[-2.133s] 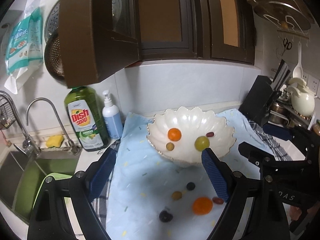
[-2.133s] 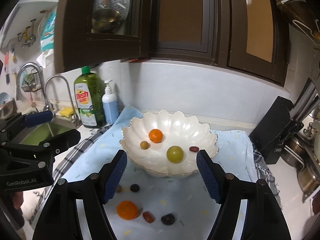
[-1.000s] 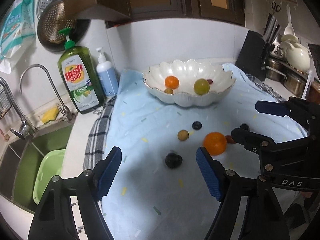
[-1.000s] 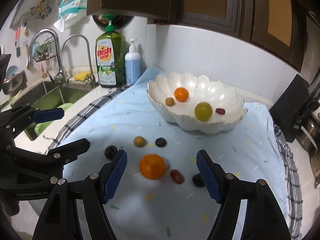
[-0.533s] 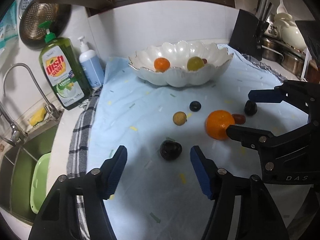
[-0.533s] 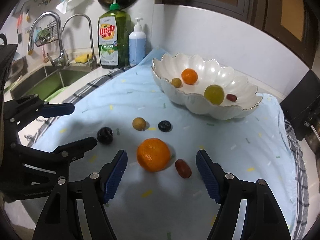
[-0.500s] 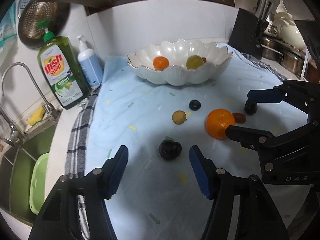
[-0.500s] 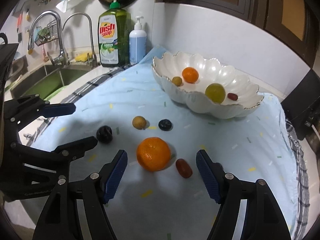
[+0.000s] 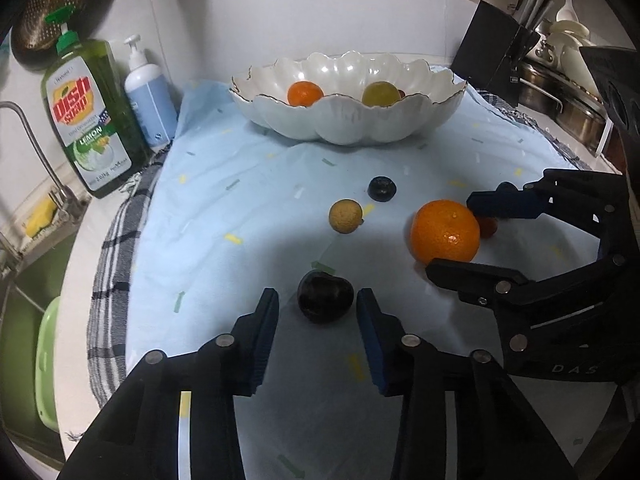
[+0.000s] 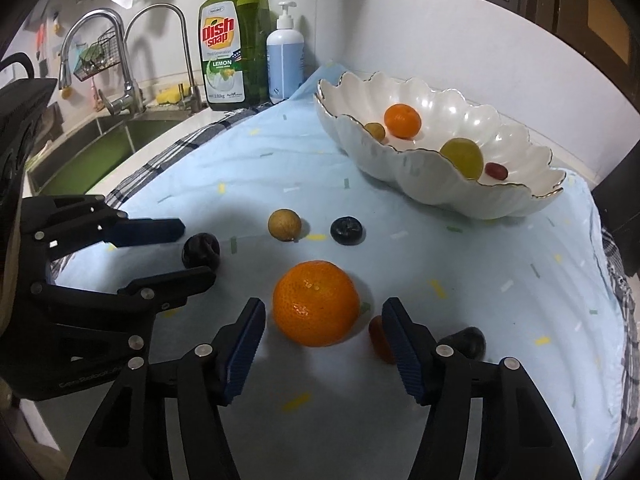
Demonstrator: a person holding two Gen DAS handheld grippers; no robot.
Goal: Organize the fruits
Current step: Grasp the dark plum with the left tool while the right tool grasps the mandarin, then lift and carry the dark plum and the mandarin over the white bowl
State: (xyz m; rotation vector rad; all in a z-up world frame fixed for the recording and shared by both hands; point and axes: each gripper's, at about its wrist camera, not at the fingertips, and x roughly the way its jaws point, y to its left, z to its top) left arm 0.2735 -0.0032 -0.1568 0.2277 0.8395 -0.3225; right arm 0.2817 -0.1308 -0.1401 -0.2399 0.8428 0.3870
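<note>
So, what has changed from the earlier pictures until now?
Both grippers came down from above the bowl to the cloth. The left gripper is closing around the dark plum; the right gripper is closing around the big orange. Neither is gripped yet. All the fruit, on the cloth and in the bowl, stayed in place.

Both grippers tilt down toward the counter, side by side. The left gripper (image 9: 317,309) is closing, its jaws a narrow gap apart. The right gripper (image 10: 323,325) is closing too, its jaws set wider.
</note>
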